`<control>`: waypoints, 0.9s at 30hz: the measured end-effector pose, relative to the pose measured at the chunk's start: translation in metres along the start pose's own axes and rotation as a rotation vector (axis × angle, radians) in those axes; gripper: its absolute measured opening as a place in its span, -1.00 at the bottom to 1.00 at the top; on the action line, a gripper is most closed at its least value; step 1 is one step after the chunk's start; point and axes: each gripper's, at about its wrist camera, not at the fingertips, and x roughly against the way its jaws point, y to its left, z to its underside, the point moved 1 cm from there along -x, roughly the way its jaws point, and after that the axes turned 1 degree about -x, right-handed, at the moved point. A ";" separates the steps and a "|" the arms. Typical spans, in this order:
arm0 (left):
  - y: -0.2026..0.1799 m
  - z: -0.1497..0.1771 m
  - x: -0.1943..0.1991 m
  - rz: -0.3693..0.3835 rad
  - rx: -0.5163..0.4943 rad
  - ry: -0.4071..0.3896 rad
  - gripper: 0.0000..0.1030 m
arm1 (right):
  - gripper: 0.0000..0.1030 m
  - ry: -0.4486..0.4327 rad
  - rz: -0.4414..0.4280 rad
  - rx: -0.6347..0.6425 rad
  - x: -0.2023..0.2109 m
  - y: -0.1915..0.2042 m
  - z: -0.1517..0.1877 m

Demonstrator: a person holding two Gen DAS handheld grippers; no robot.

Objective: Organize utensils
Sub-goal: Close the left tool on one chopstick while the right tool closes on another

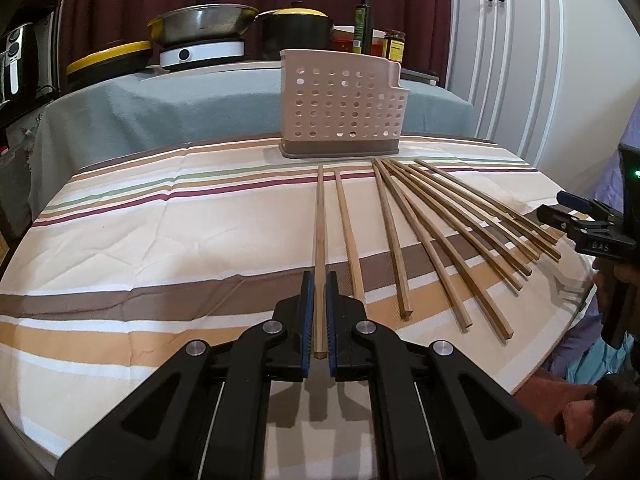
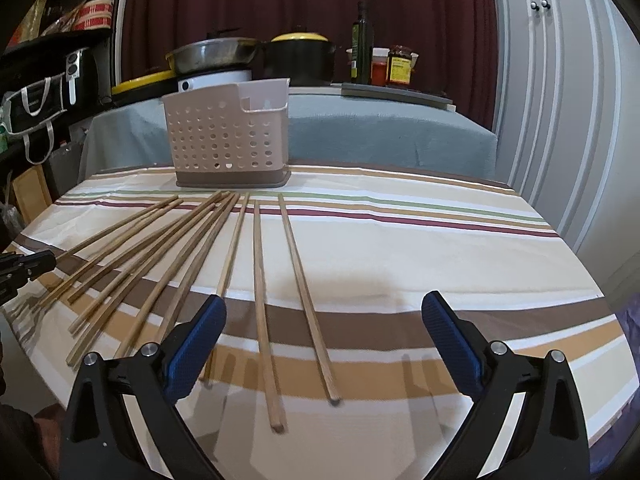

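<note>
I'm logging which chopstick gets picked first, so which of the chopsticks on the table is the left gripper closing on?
The leftmost chopstick, lying between the pads of the left gripper. The others fan out to its right, untouched.

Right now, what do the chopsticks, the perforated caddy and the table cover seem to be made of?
Chopsticks: likely bamboo or wood, matte; tan colour with faint lengthwise grain. One sits between the left gripper pads.
Caddy: apparently moulded plastic, satin beige, with punched round holes and a darker base.
Table cover: woven fabric, probably cotton; creases and printed stripes show.
</note>
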 end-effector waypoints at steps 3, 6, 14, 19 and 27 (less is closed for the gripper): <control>0.000 0.001 0.001 -0.004 0.004 0.000 -0.88 | 0.34 -0.015 -0.019 -0.007 0.005 -0.005 0.004; 0.000 0.001 0.002 -0.007 0.003 0.002 -0.88 | 0.02 0.000 -0.036 -0.012 0.002 -0.009 0.009; 0.002 0.004 0.002 -0.021 0.020 0.004 -0.88 | -0.52 0.013 -0.078 0.026 -0.005 -0.006 0.026; 0.002 0.005 0.004 -0.029 0.024 0.002 -0.88 | -0.78 0.004 -0.077 0.032 -0.004 -0.006 0.033; 0.002 0.001 0.008 -0.037 0.022 -0.015 -0.88 | -0.87 -0.017 -0.064 0.069 0.005 0.001 0.026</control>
